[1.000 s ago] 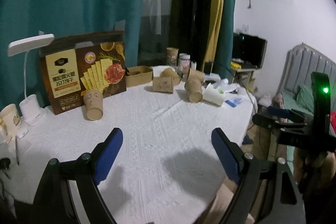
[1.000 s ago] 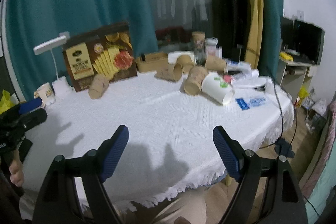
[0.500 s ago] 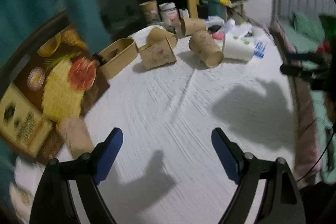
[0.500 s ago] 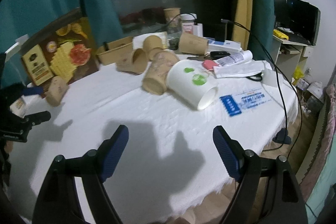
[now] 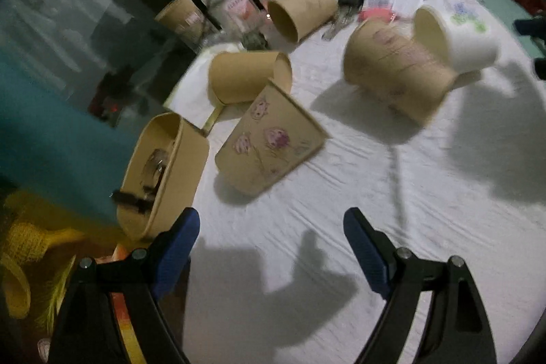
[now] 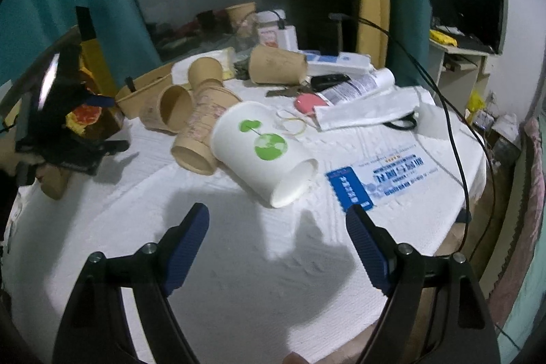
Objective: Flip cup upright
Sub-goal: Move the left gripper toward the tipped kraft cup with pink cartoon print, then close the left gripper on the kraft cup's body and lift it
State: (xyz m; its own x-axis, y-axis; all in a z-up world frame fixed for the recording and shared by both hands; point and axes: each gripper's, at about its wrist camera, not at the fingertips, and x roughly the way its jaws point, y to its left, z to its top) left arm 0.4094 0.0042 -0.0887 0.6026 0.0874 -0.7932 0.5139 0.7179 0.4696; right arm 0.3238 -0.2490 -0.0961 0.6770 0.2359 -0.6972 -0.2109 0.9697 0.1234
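Note:
Several paper cups lie tipped on a white tablecloth [image 6: 239, 261]. A white cup with green dots [image 6: 262, 152] lies on its side just ahead of my right gripper [image 6: 276, 241], which is open and empty. A brown cup [image 6: 201, 132] lies against the white cup's left side. In the left wrist view, a brown cup with pink drawings [image 5: 273, 139] lies on its side ahead of my left gripper [image 5: 269, 248], also open and empty. More brown cups [image 5: 392, 70] [image 5: 249, 74] [image 5: 300, 12] lie beyond, and the white cup [image 5: 457, 29] shows at the right.
An open brown box [image 5: 163, 173] lies left of the drawn-on cup. Jars [image 5: 235, 5] and an upright cup [image 5: 184, 19] stand at the back. A blue-white card [image 6: 382, 176], rubber bands [image 6: 293, 121], tubes, keys and a black cable [image 6: 443, 98] lie right. The table edge curves at right.
Both grippers have moved forward toward the cups, which now look much larger. The left view has swung and tilted right, away from the cracker box. Both stay open.

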